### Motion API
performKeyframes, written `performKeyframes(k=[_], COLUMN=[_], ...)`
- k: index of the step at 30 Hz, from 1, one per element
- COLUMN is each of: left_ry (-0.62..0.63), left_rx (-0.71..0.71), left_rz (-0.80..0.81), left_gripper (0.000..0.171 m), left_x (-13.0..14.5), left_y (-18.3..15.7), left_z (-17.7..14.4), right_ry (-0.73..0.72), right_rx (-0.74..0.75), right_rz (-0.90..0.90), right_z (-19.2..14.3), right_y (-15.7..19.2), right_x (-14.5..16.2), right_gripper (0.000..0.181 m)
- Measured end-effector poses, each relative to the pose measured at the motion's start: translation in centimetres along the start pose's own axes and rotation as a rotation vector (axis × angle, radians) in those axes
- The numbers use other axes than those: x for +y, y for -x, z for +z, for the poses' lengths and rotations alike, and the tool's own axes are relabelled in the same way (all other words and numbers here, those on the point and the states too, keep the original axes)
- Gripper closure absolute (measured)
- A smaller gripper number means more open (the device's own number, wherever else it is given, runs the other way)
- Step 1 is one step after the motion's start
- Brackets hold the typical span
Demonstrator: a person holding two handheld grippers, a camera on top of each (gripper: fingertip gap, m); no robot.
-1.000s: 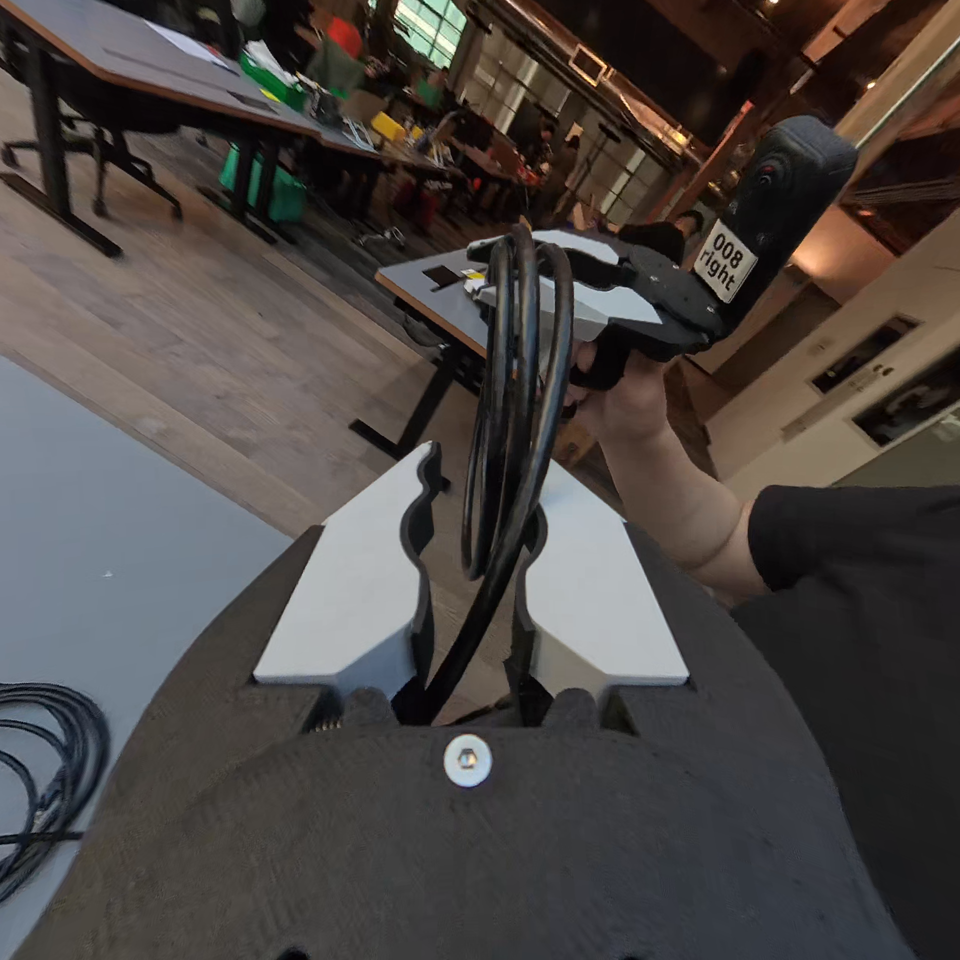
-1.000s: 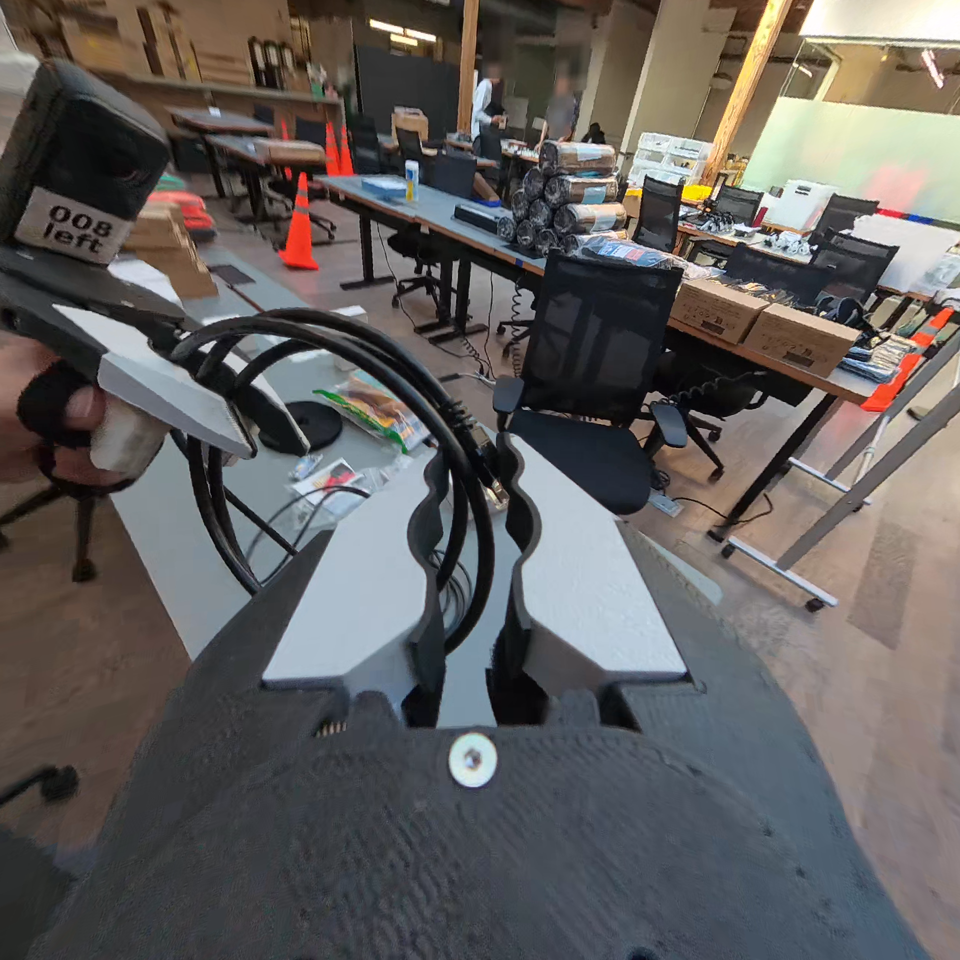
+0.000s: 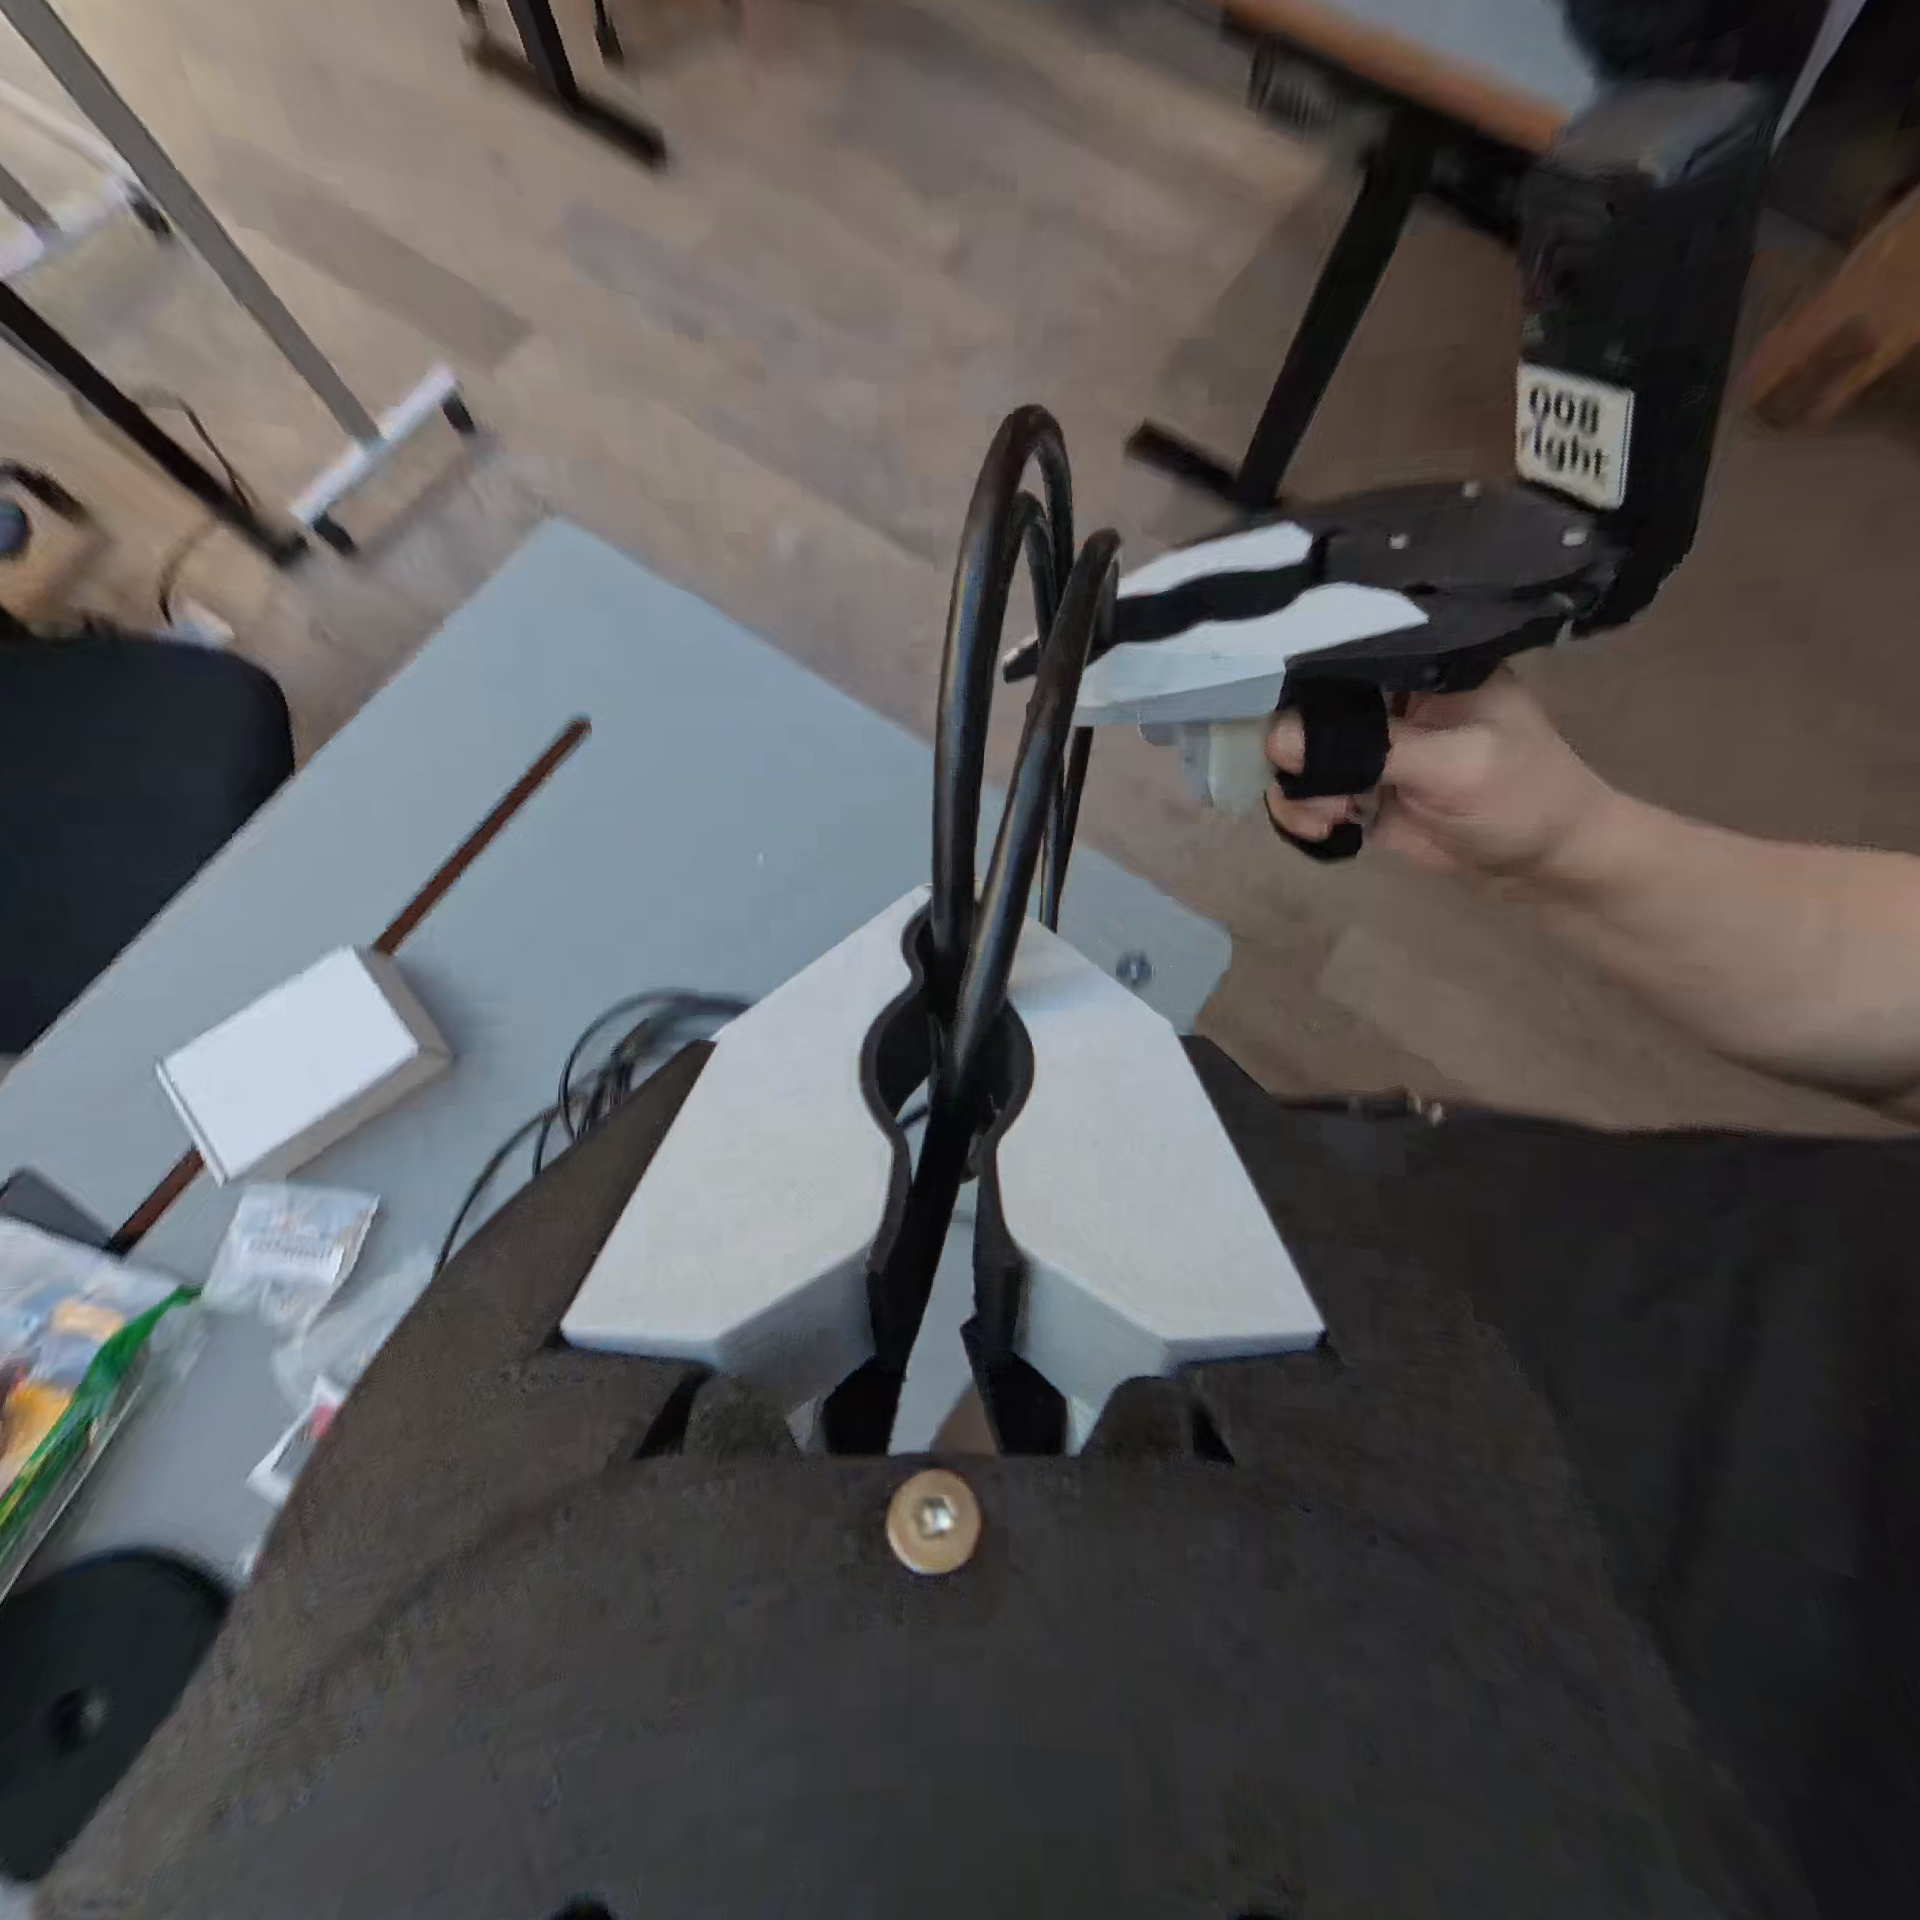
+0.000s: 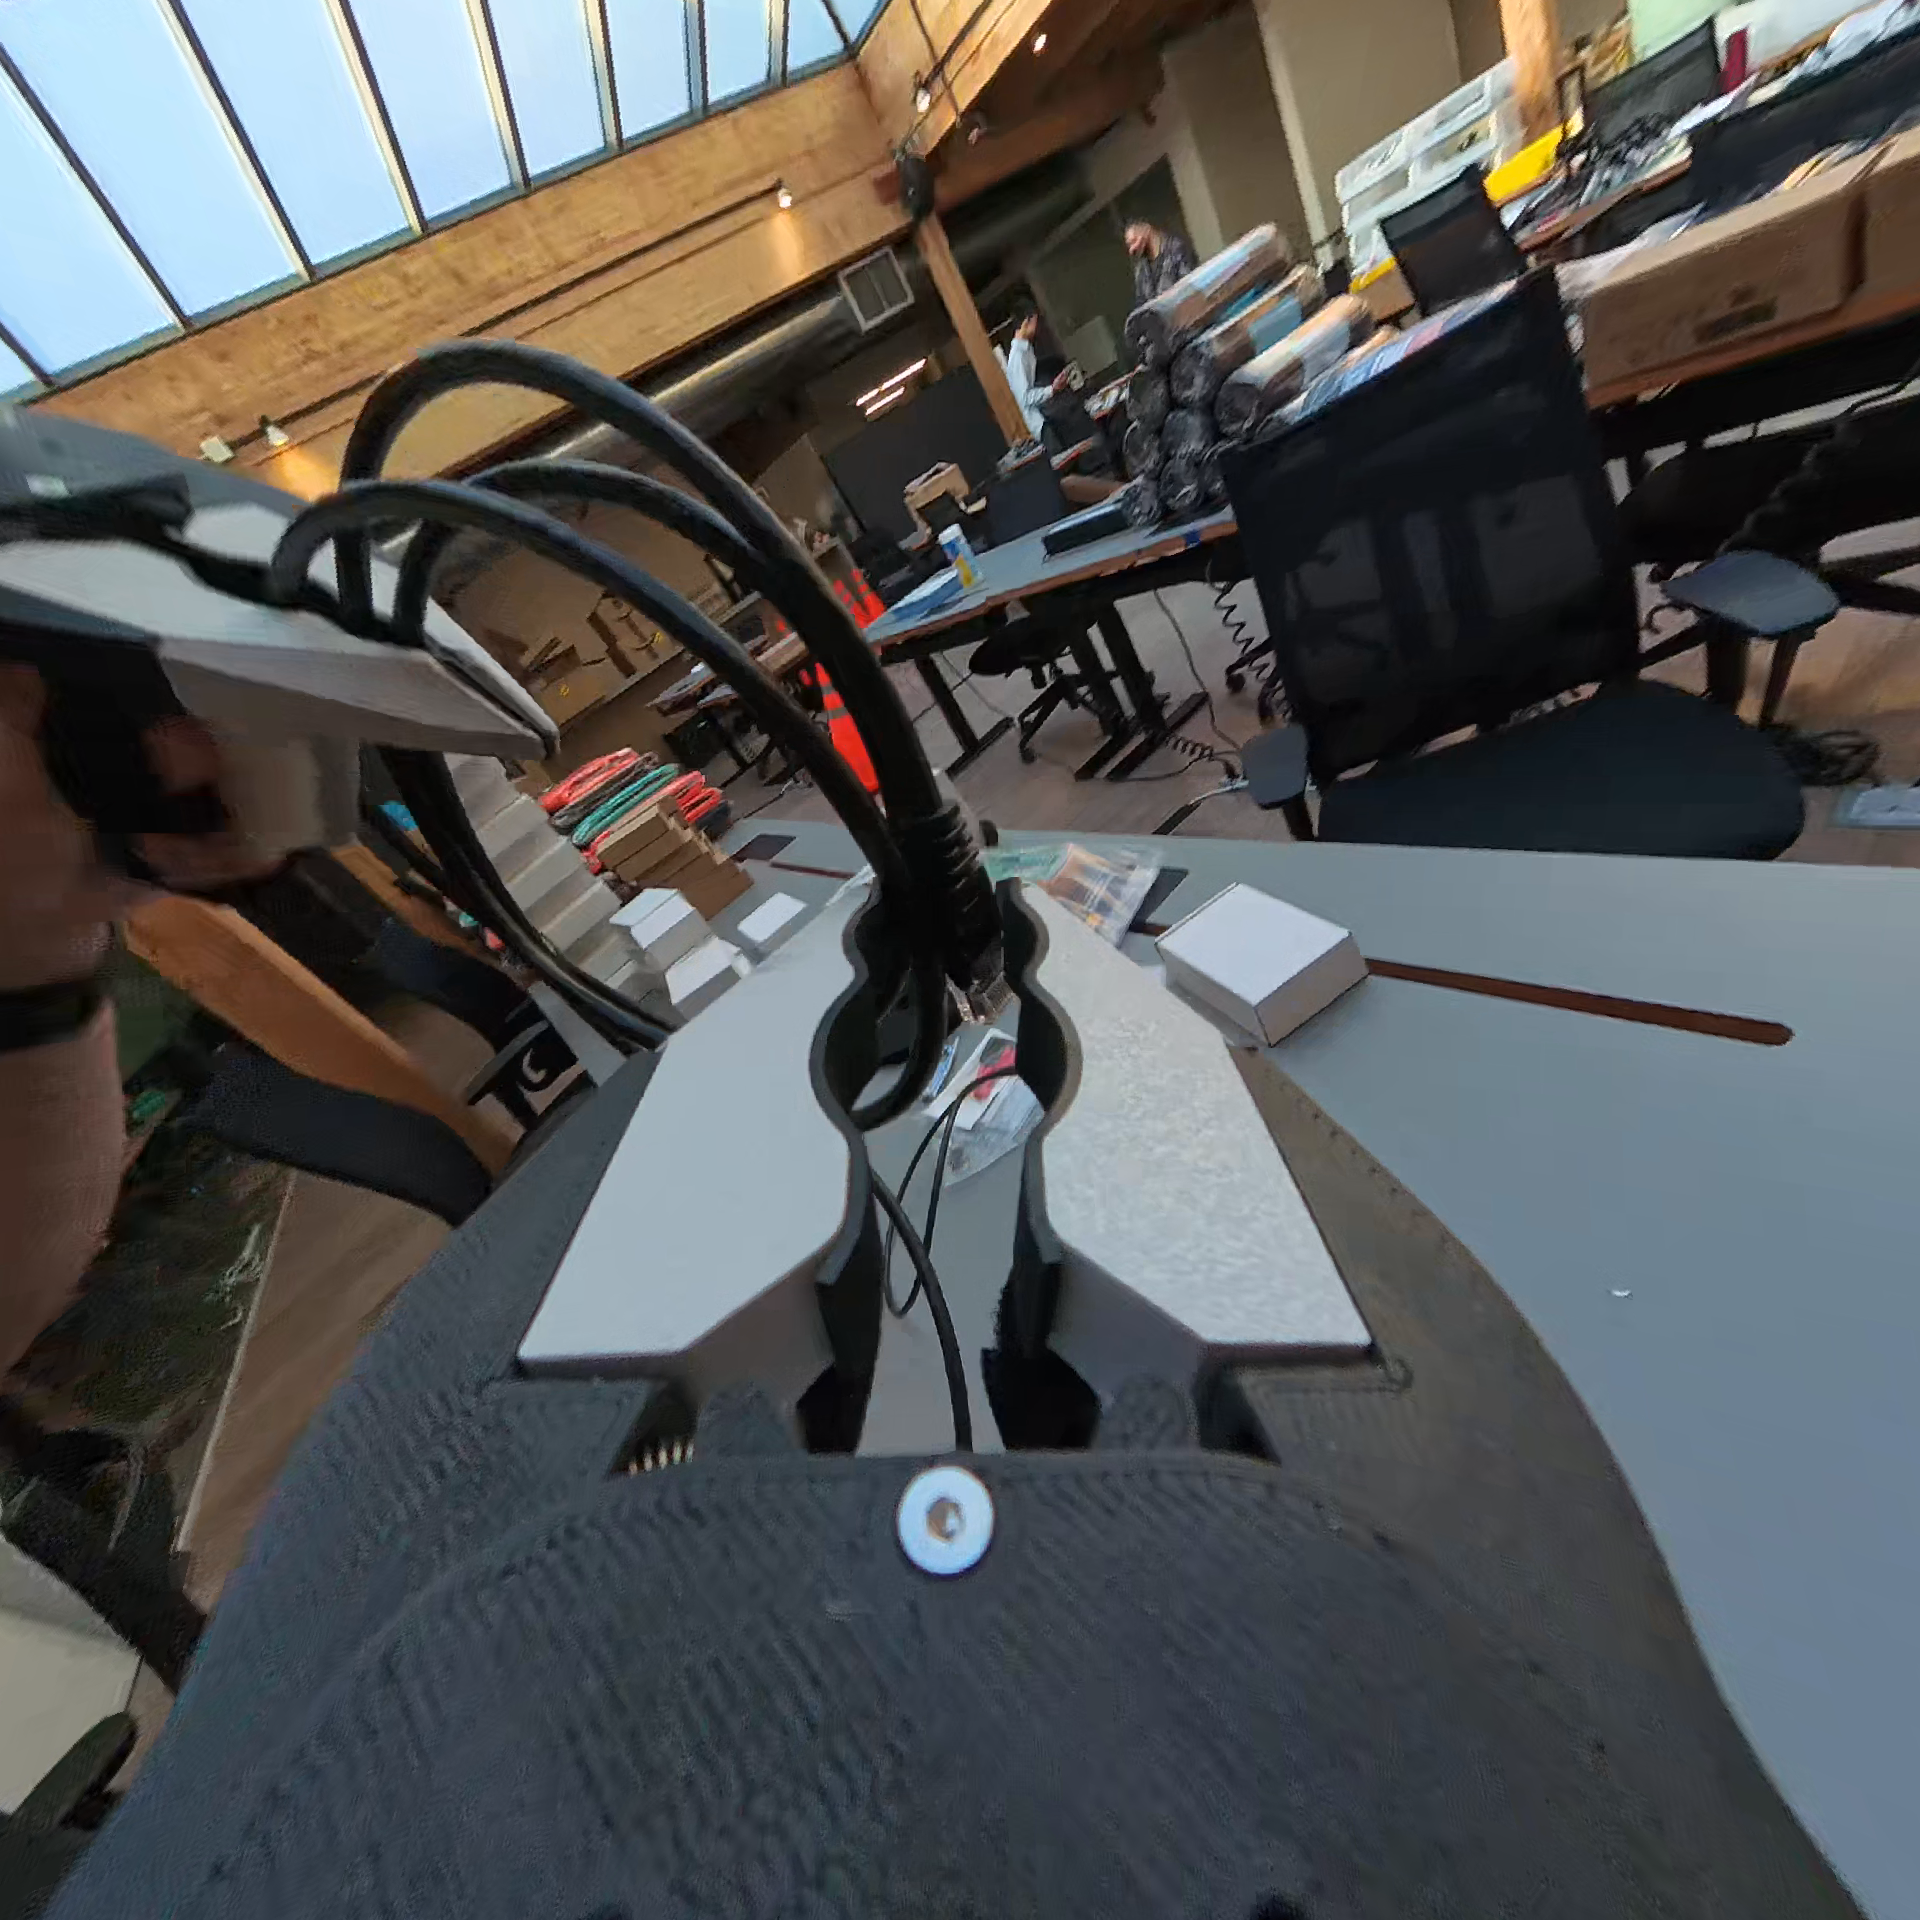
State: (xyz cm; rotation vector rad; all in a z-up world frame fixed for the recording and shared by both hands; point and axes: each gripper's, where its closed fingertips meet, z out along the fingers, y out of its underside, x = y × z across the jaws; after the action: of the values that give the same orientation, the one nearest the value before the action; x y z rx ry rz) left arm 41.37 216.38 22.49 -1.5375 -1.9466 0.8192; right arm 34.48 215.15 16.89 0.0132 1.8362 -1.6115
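left wrist: downward, close | right wrist: level, close | shared: table (image 3: 665,831)

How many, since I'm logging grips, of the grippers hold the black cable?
2. The left gripper clamps one side of the black cable coil; the right gripper clamps the opposite side, beside its plug.

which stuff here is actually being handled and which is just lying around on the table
Handled:
- black cable, coiled in loops, its plug end free
- left gripper, shut on the loops
- right gripper, shut on the loops by the plug

Lying about:
- white box on the grey table
- snack bags
- thin cable
- black disc
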Motion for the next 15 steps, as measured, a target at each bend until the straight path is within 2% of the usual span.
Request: performKeyframes(k=[3, 7, 10, 13, 15], left_ry=[0.289, 0.505, 0.553, 0.592, 0.604], left_rx=[0.076, 0.099, 0.131, 0.117, 0.113], left_rz=[-0.014, -0.028, -0.056, -0.022, -0.009], left_gripper=[0.171, 0.171, 0.171, 0.171, 0.171], left_x=[1.6, 3.2, 3.6, 4.0, 4.2], left_y=[-0.6, -0.6, -1.1, -1.2, -1.4], left_z=[0.9, 1.9, 2.8, 3.5, 3.7], right_ry=[0.068, 0.068, 0.096, 0.149, 0.184], right_rx=[0.003, 0.083, 0.110, 0.134, 0.205], right_rz=[-0.052, -0.276, -0.458, -0.602, -0.718], right_z=[1.2, 1.7, 2.1, 2.5, 2.4], right_y=[-1.2, -2.4, -2.2, -1.9, -2.3], right_x=[2.6, 2.5, 1.4, 0.3, -0.6], right_gripper=[0.160, 0.144, 0.128, 0.133, 0.136])
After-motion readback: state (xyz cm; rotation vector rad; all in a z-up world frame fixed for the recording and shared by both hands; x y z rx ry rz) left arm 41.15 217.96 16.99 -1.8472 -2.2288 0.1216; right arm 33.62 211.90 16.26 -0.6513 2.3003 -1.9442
